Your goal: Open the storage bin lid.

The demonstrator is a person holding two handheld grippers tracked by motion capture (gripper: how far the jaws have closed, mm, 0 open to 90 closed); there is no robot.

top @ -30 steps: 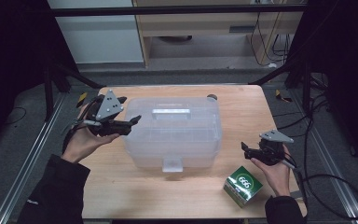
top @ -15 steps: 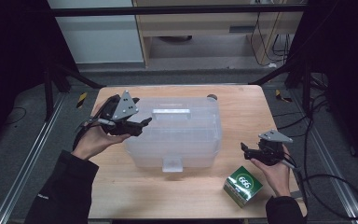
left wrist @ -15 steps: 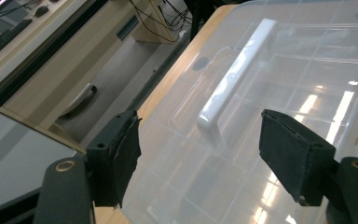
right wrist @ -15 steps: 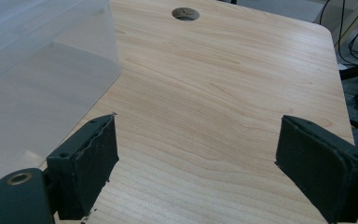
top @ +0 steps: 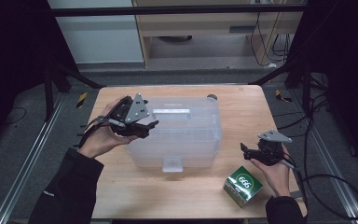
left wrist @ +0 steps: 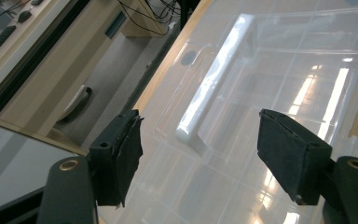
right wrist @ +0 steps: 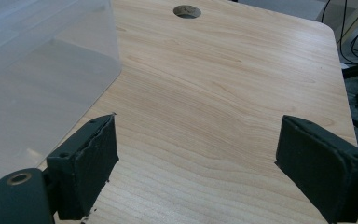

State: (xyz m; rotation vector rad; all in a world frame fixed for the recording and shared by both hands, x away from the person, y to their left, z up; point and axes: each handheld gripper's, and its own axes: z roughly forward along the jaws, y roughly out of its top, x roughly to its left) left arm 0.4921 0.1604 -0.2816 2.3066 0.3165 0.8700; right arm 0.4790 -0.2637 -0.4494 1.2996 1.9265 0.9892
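A clear plastic storage box (top: pixel 186 135) with a lid and a white handle (top: pixel 171 111) stands in the middle of the wooden table (top: pixel 242 112). My left gripper (top: pixel 147 127) hovers over the lid's left edge, open and holding nothing. In the left gripper view its jaws (left wrist: pixel 198 140) frame the white handle (left wrist: pixel 214 79) on the lid (left wrist: pixel 279 70). My right gripper (top: pixel 247 151) is open just right of the box's front corner, low over the table. In the right gripper view, bare wood (right wrist: pixel 205 84) lies between the jaws (right wrist: pixel 196 154) and the box (right wrist: pixel 37 79) is at the left.
A green carton marked 666 (top: pixel 242 185) sits at the table's front right, just below my right hand. A white latch (top: pixel 172 163) juts from the box's front. A round hole (top: pixel 211 97) (right wrist: pixel 187 11) is in the table behind the box. Cables trail off the right edge.
My left gripper has moved right and forward, from beside the box to over the lid's left edge. The right gripper and green carton have stayed put.
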